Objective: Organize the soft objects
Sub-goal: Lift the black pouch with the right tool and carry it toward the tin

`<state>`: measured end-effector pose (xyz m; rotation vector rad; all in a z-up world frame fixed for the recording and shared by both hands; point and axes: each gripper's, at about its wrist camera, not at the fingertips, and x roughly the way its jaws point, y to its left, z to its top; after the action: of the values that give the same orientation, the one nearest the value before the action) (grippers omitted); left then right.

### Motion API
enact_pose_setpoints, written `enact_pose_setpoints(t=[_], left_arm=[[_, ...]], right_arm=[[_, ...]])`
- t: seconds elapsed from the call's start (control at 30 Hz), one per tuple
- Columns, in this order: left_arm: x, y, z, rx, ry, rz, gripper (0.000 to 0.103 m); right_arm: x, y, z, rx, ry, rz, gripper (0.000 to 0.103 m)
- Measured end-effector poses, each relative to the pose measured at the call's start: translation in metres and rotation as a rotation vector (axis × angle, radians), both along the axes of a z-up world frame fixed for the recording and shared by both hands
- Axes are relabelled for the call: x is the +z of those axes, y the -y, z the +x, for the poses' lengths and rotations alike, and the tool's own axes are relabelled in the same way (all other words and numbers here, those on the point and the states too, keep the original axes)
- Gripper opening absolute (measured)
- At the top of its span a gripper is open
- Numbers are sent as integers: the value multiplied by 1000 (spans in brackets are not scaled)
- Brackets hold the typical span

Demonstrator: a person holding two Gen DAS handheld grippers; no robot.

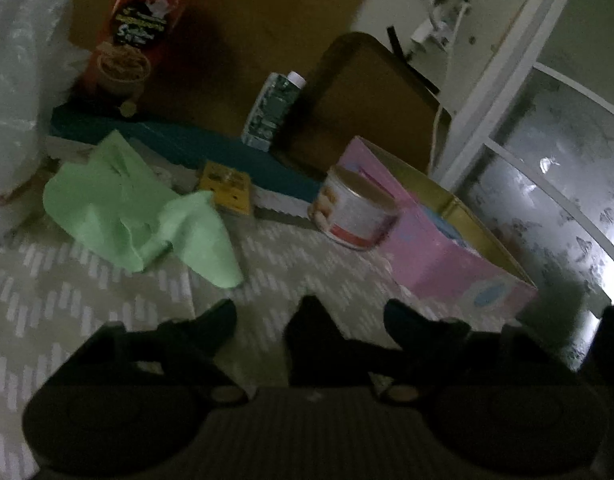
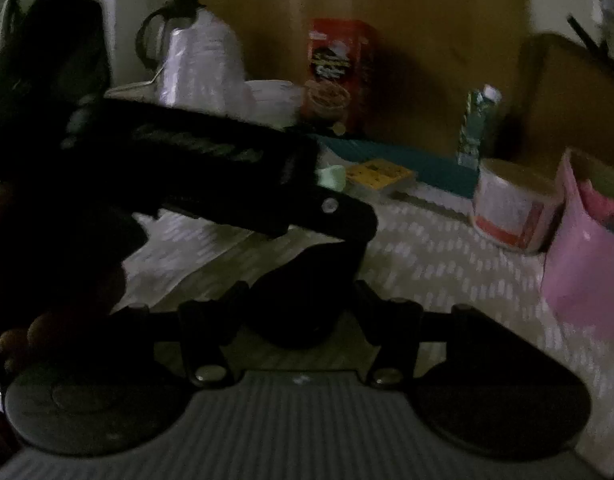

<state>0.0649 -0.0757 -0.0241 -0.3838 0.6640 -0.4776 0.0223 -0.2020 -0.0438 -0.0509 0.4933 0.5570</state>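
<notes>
Nearest, at the bottom of the left wrist view, the left gripper (image 1: pixel 307 320) hangs released over the patterned bench (image 1: pixel 107 320), holding nothing. Whether the right gripper (image 2: pixel 303 308) is clenched or released, I cannot tell. Farther, left of centre, a crumpled green cloth (image 1: pixel 139 216) lies loose. At right stands an open pink box (image 1: pixel 439 248). Organizing seems barely begun.

A grey tabletop (image 1: pixel 107 312) with white dashes carries a crumpled green cloth (image 1: pixel 139 216) at centre left, a yellow card (image 1: pixel 227 192), a round tin (image 1: pixel 355 212) and a pink box (image 1: pixel 439 248) at right.
</notes>
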Motion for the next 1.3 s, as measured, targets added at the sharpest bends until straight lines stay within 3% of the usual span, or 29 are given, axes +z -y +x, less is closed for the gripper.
enact_pose_setpoints(t=[0.17,0.23,0.37,0.6,1.23,1.3], left_arm=[[-3,2,-9,-31,-32,-46,82],[-1,10,-13,-21,-21,-3,83],[4,36,-20,14,23,160,90],[5,40,-23,56,22,173,94],[5,35,-27,59,31,172,94],[5,32,-27,59,30,160,94]], right_arm=[[0,6,-1,-7,-21,38,59],[0,8,-1,1,-26,53,59],[0,11,0,6,-40,85,60],[0,19,1,-8,-66,139,61],[3,6,-3,-31,-19,21,61],[3,5,-4,-51,-15,8,68]])
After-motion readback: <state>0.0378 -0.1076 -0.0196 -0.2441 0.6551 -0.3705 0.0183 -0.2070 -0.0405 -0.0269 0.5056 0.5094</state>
